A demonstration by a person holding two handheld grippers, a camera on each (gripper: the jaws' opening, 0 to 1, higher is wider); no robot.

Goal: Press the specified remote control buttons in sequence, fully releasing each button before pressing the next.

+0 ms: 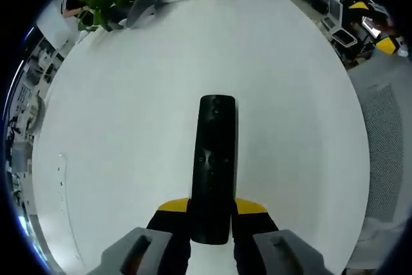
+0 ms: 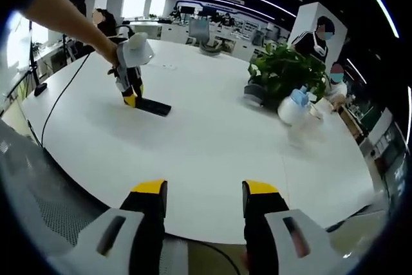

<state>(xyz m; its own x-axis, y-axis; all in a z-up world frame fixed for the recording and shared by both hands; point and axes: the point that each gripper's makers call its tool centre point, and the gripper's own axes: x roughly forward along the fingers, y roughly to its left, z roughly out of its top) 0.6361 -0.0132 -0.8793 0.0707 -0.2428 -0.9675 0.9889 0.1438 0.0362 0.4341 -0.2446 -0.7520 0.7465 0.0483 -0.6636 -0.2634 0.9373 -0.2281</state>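
Left tool [image 1: 211,220] clamps the remote [image 1: 214,165] by its near end, flat on the white counter [image 1: 129,94] | right tool [image 2: 205,201] wide, empty | I judge it light, rigid, slick — hold the edges.

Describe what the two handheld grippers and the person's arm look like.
Each gripper has grey bodies ending in black jaws with yellow tips: the left gripper and the right gripper match. In the right gripper view the left one carries a whitish housing, a thin dark cable trails across the white table, and the person's forearm is bare.
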